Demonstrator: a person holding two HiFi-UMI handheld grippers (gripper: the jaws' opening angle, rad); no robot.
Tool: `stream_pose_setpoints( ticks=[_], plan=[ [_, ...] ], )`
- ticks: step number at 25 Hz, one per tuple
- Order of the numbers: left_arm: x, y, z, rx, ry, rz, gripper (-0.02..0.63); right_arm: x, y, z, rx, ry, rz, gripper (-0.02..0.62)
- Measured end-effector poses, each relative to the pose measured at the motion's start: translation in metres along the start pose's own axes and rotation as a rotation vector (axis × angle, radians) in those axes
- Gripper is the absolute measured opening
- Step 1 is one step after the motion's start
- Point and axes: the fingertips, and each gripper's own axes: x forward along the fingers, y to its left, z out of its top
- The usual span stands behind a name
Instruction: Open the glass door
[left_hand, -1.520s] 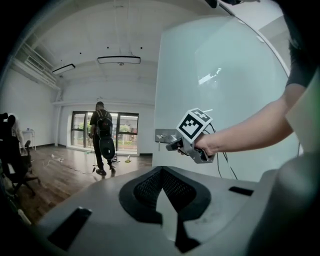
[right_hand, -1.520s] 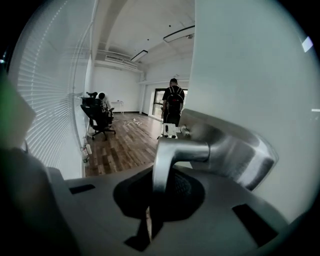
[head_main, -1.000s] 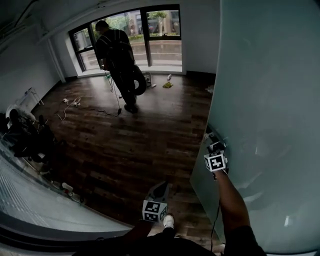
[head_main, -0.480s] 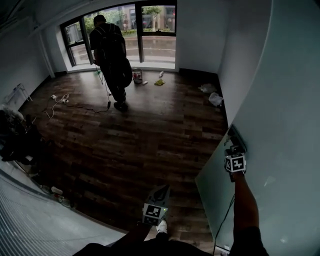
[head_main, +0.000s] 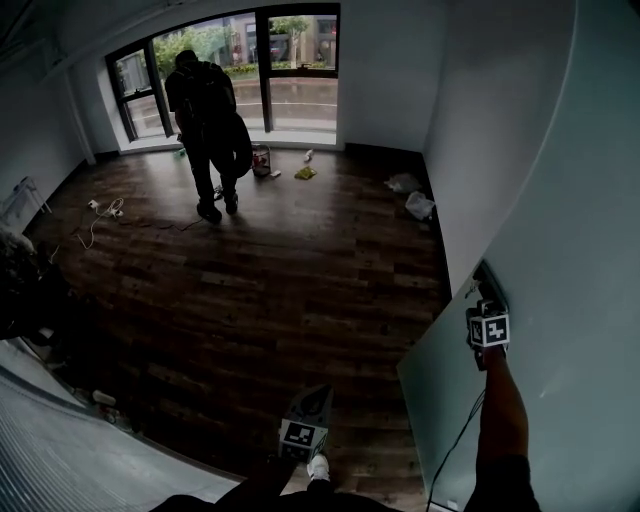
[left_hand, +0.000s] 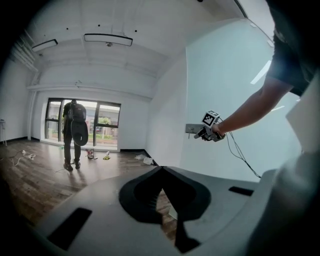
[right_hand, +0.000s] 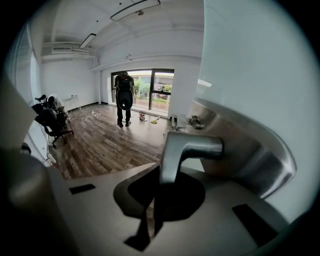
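1. Glass door (head_main: 560, 230) — frosted, pale panel filling the frame's right, standing ajar.
2. Right gripper (right_hand: 159, 192) clamped on its brushed-metal lever handle (right_hand: 192, 146).
3. Left gripper (head_main: 318, 392) closed, empty — bottom centre.

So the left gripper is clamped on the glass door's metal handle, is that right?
Not the left one. The right gripper is clamped on the metal handle of the glass door. The right gripper view shows the handle between its shut jaws.
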Motion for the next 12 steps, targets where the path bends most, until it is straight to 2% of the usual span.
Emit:
stream_pose_setpoints(
  ticks=[2, 5, 8, 11, 12],
  plan=[
    [0.002, 0.005, 0.007, -0.015, -0.001, 0.009, 0.006, 0.003, -0.004, 0.002, -0.009, 0.014, 0.014, 0.017],
    [0.007, 0.004, 0.015, -0.040, -0.004, 0.009, 0.006, 0.004, -0.015, 0.000, -0.016, 0.055, -0.013, 0.017],
    [0.006, -0.004, 0.009, -0.054, -0.005, -0.006, 0.006, -0.001, -0.015, -0.003, -0.005, 0.067, -0.013, 0.020],
    [-0.006, -0.017, 0.014, -0.052, -0.015, -0.021, 0.006, -0.028, -0.012, 0.007, 0.018, 0.047, 0.018, 0.083],
    [-0.010, -0.022, 0.014, -0.049, -0.017, -0.024, 0.006, -0.036, -0.012, 0.008, 0.036, 0.034, 0.033, 0.083]
  ],
)
